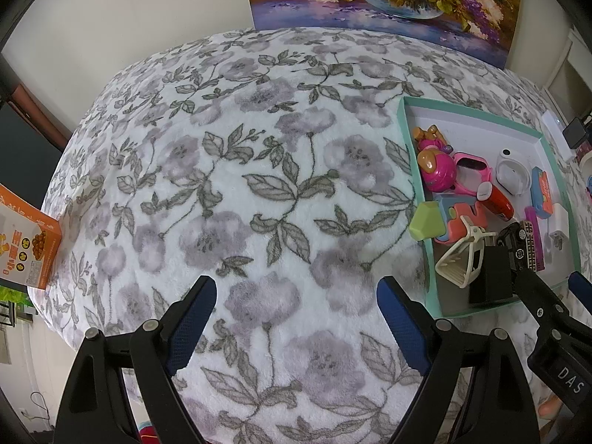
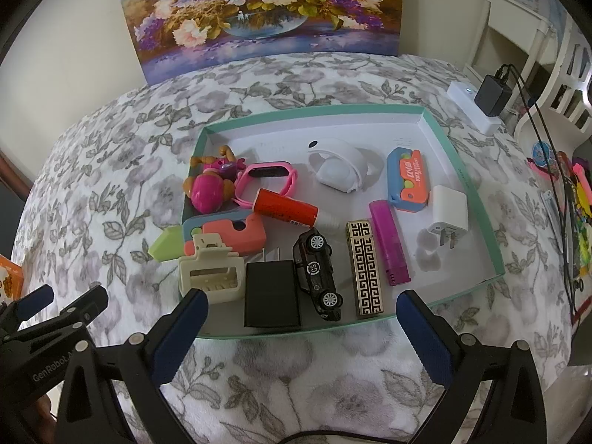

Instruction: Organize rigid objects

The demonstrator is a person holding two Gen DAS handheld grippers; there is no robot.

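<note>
A teal-rimmed box lid lies on the flowered blanket and holds several small rigid objects: a black charger, a black toy car, a patterned lighter, a purple lighter, a white plug, a cream hair claw, a red tube and a pink toy. My right gripper is open and empty just in front of the lid's near edge. My left gripper is open and empty over bare blanket, left of the lid.
An orange carton stands at the blanket's left edge. A flower painting leans on the back wall. A white power strip with a black adapter and colourful clutter lie to the right.
</note>
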